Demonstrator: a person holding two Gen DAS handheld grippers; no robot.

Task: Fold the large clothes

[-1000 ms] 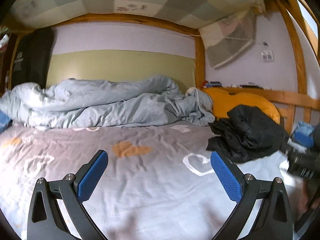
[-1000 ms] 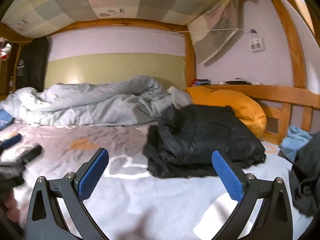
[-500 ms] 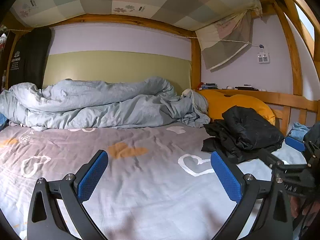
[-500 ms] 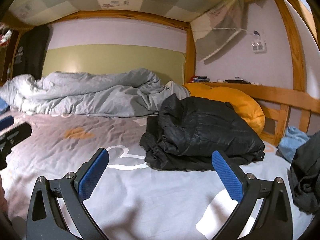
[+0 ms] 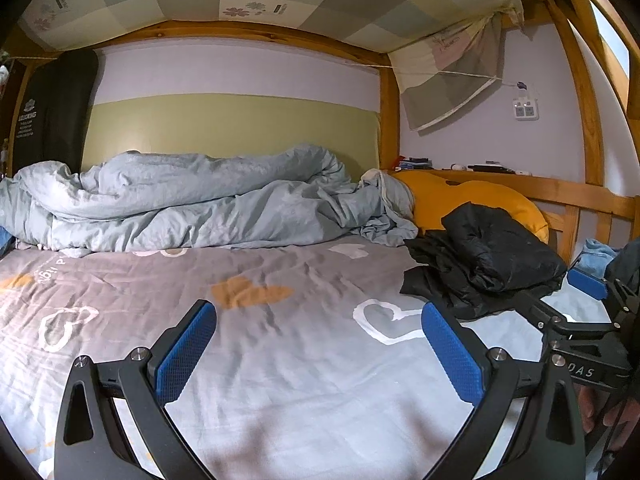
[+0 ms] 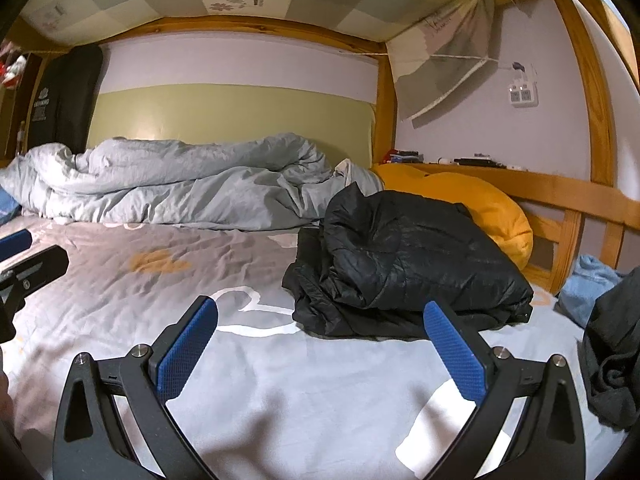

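Note:
A black puffer jacket (image 6: 404, 264) lies folded in a bundle on the grey heart-print bedsheet (image 6: 168, 280), just beyond my right gripper (image 6: 320, 344), which is open and holds nothing. In the left wrist view the same jacket (image 5: 488, 256) sits at the right, beyond the open, empty left gripper (image 5: 316, 344). The right gripper (image 5: 588, 304) also shows at the right edge of that view, next to the jacket. A dark grey garment (image 6: 612, 352) lies crumpled at the right edge of the right wrist view.
A rumpled grey duvet (image 5: 192, 208) runs along the back of the bed. An orange pillow (image 6: 480, 208) lies behind the jacket, against the wooden rail (image 6: 560, 188). A light blue cloth (image 6: 588, 284) sits by the rail. Wooden bunk posts (image 5: 388, 120) frame the bed.
Both grippers have drawn back and steadied, still open. The left view has swung right, bringing the right gripper in beside the jacket. The jacket has not moved.

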